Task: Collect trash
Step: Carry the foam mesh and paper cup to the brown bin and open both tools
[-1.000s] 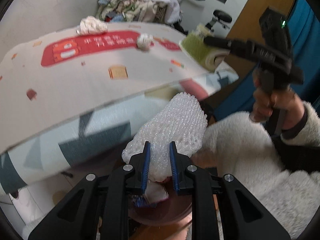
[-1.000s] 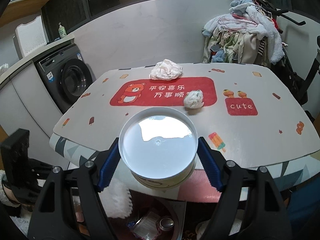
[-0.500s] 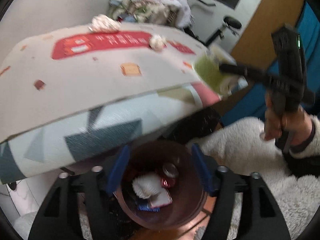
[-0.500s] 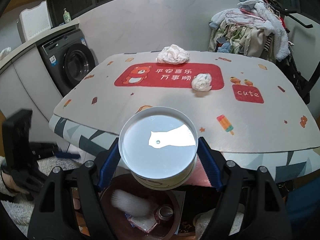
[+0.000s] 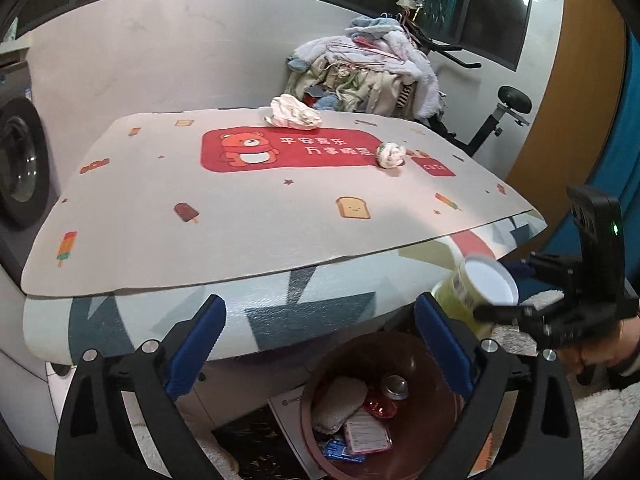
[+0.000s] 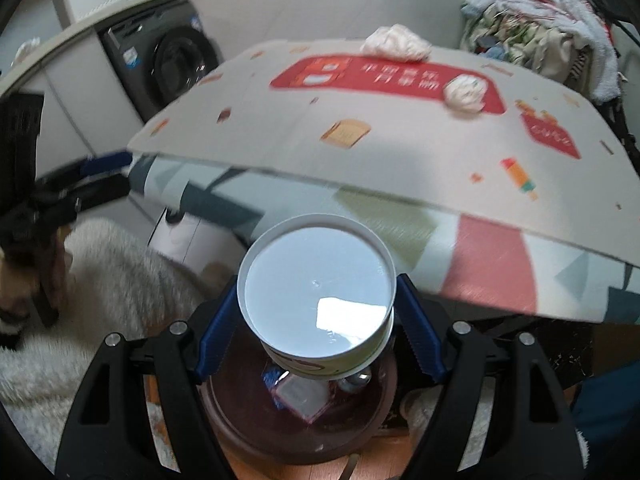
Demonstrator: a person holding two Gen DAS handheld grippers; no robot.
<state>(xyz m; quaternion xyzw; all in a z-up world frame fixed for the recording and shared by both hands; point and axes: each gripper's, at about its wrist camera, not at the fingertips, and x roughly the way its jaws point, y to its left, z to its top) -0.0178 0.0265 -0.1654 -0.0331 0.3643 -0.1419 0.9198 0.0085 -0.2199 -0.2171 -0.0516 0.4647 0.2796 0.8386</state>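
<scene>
Trash bin point(image 5: 436, 432) (brown) holds wrappers — foam net point(image 5: 338, 402).

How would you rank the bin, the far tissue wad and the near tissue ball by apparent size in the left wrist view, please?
1. Bin, though it is also nearest the camera.
2. Far tissue wad.
3. Near tissue ball, despite lying closer than the wad.

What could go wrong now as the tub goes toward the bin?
1. The right tool grips the tub below its wide lid; released off-centre, it could clip the bin rim and roll onto the floor.
2. The bin sits under the table edge, so the tub may knock that overhang.
3. The open left tool, jaws just opened and empty, hangs near the bin and could get in the way.
</scene>
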